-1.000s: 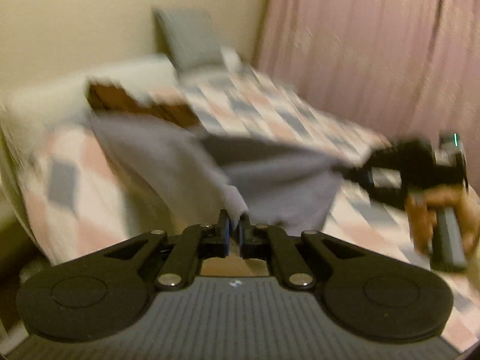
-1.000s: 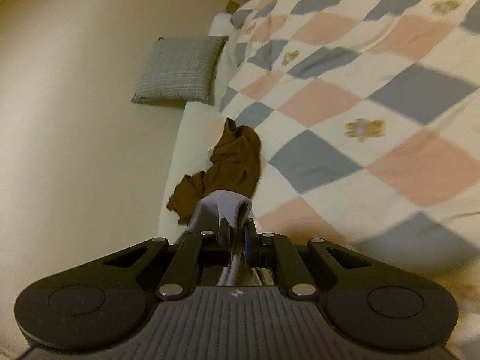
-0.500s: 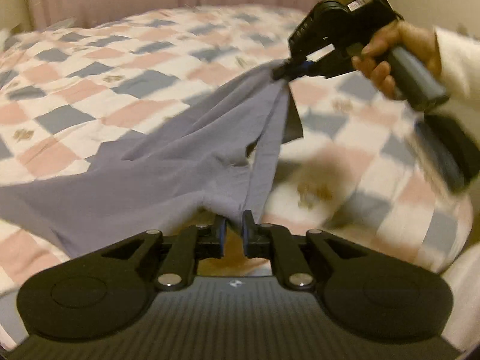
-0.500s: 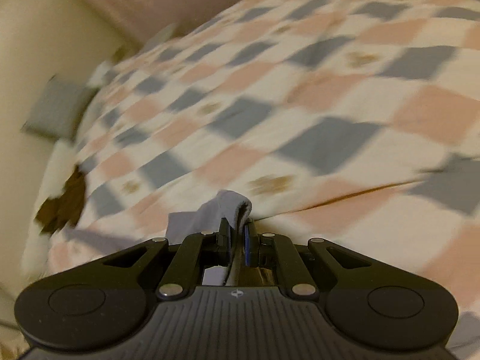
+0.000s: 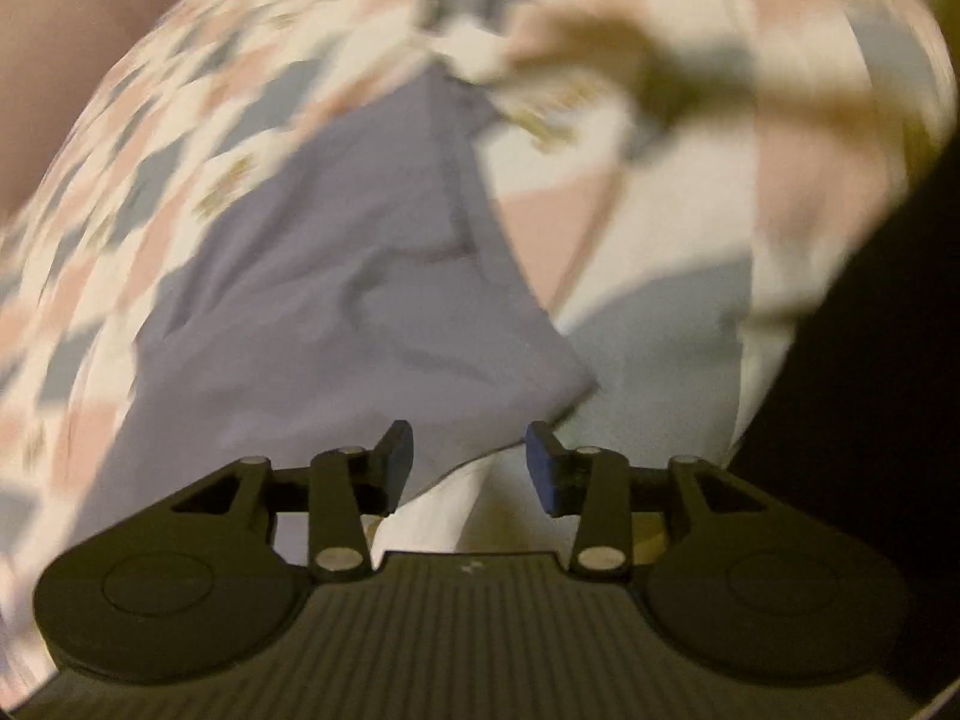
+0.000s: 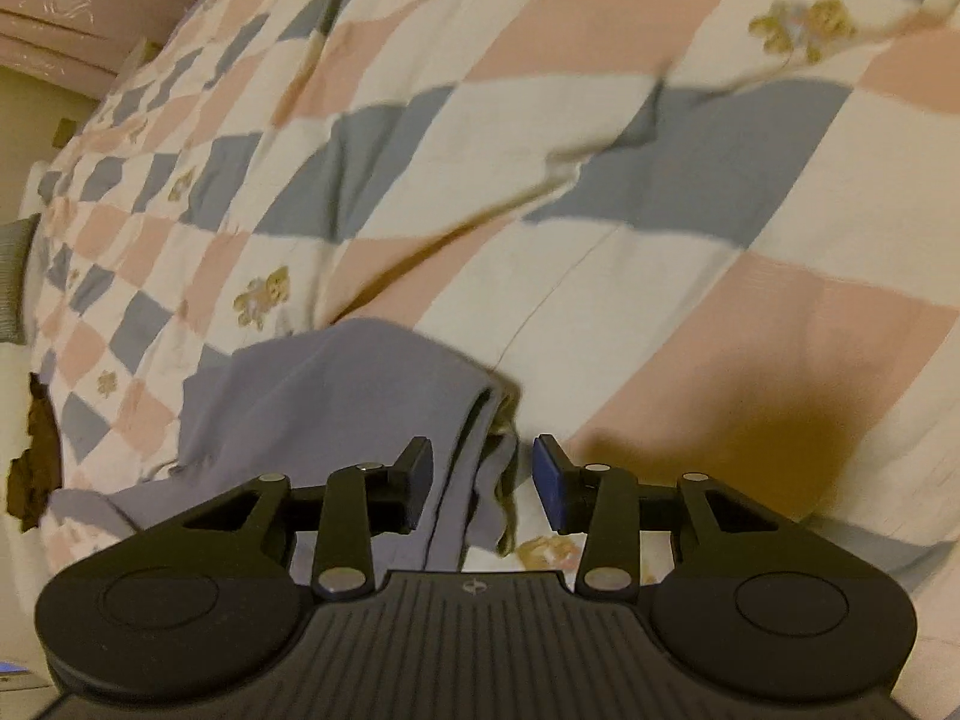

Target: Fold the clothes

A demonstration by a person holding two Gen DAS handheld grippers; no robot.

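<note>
Both jaws open, left gripper (image 5: 469, 463) and right gripper (image 6: 482, 483); lavender garment (image 6: 336, 396) wrinkled at 12 o'clock, risks crooked fold.

Black ribbed gripper bodies, silver screws, blue-padded fingers (image 6: 549, 483).

Right tongs (image 6: 482, 480) gape over the seemingly loose lavender garment (image 6: 336, 414) on the quilt (image 6: 690, 276).

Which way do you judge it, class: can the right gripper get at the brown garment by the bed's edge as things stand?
Probably not directly: the brown garment lies far left of the right gripper, beyond the purple garment.
</note>
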